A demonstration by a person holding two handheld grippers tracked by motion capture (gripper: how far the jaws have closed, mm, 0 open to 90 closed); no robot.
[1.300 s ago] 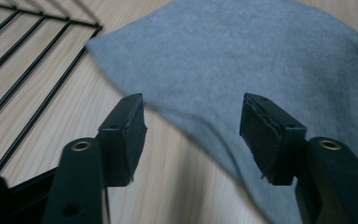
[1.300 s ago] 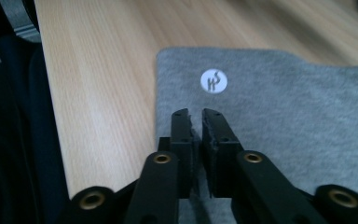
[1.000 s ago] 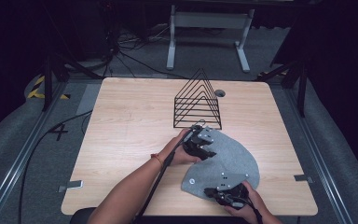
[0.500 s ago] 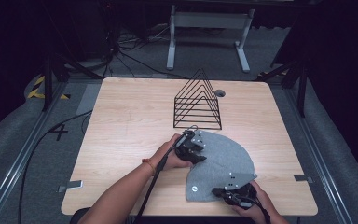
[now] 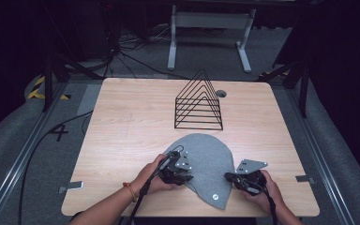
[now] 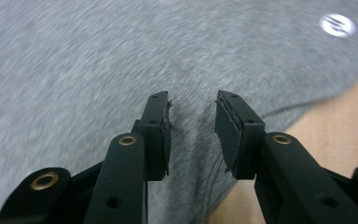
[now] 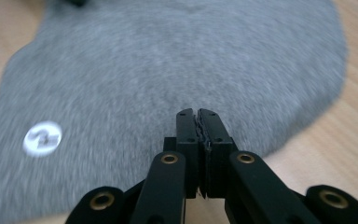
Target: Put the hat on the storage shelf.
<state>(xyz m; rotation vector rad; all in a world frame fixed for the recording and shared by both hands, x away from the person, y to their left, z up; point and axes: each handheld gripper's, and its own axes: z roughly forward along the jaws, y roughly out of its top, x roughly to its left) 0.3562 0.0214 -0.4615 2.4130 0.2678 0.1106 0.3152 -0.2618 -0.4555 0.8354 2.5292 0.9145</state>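
Grey felt mat (image 5: 206,157) lies flat at table's (image 5: 131,117) near edge, left gripper (image 5: 176,172) low over its left side, jaws closing, gap empty; right gripper (image 5: 238,180) pinches its right edge shut.

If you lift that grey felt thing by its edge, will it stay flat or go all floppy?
Probably floppy: the grey felt piece lies thin and flat on the table, and a soft fold rises between the left gripper pads. It looks light, and its fuzzy surface likely won't slip.
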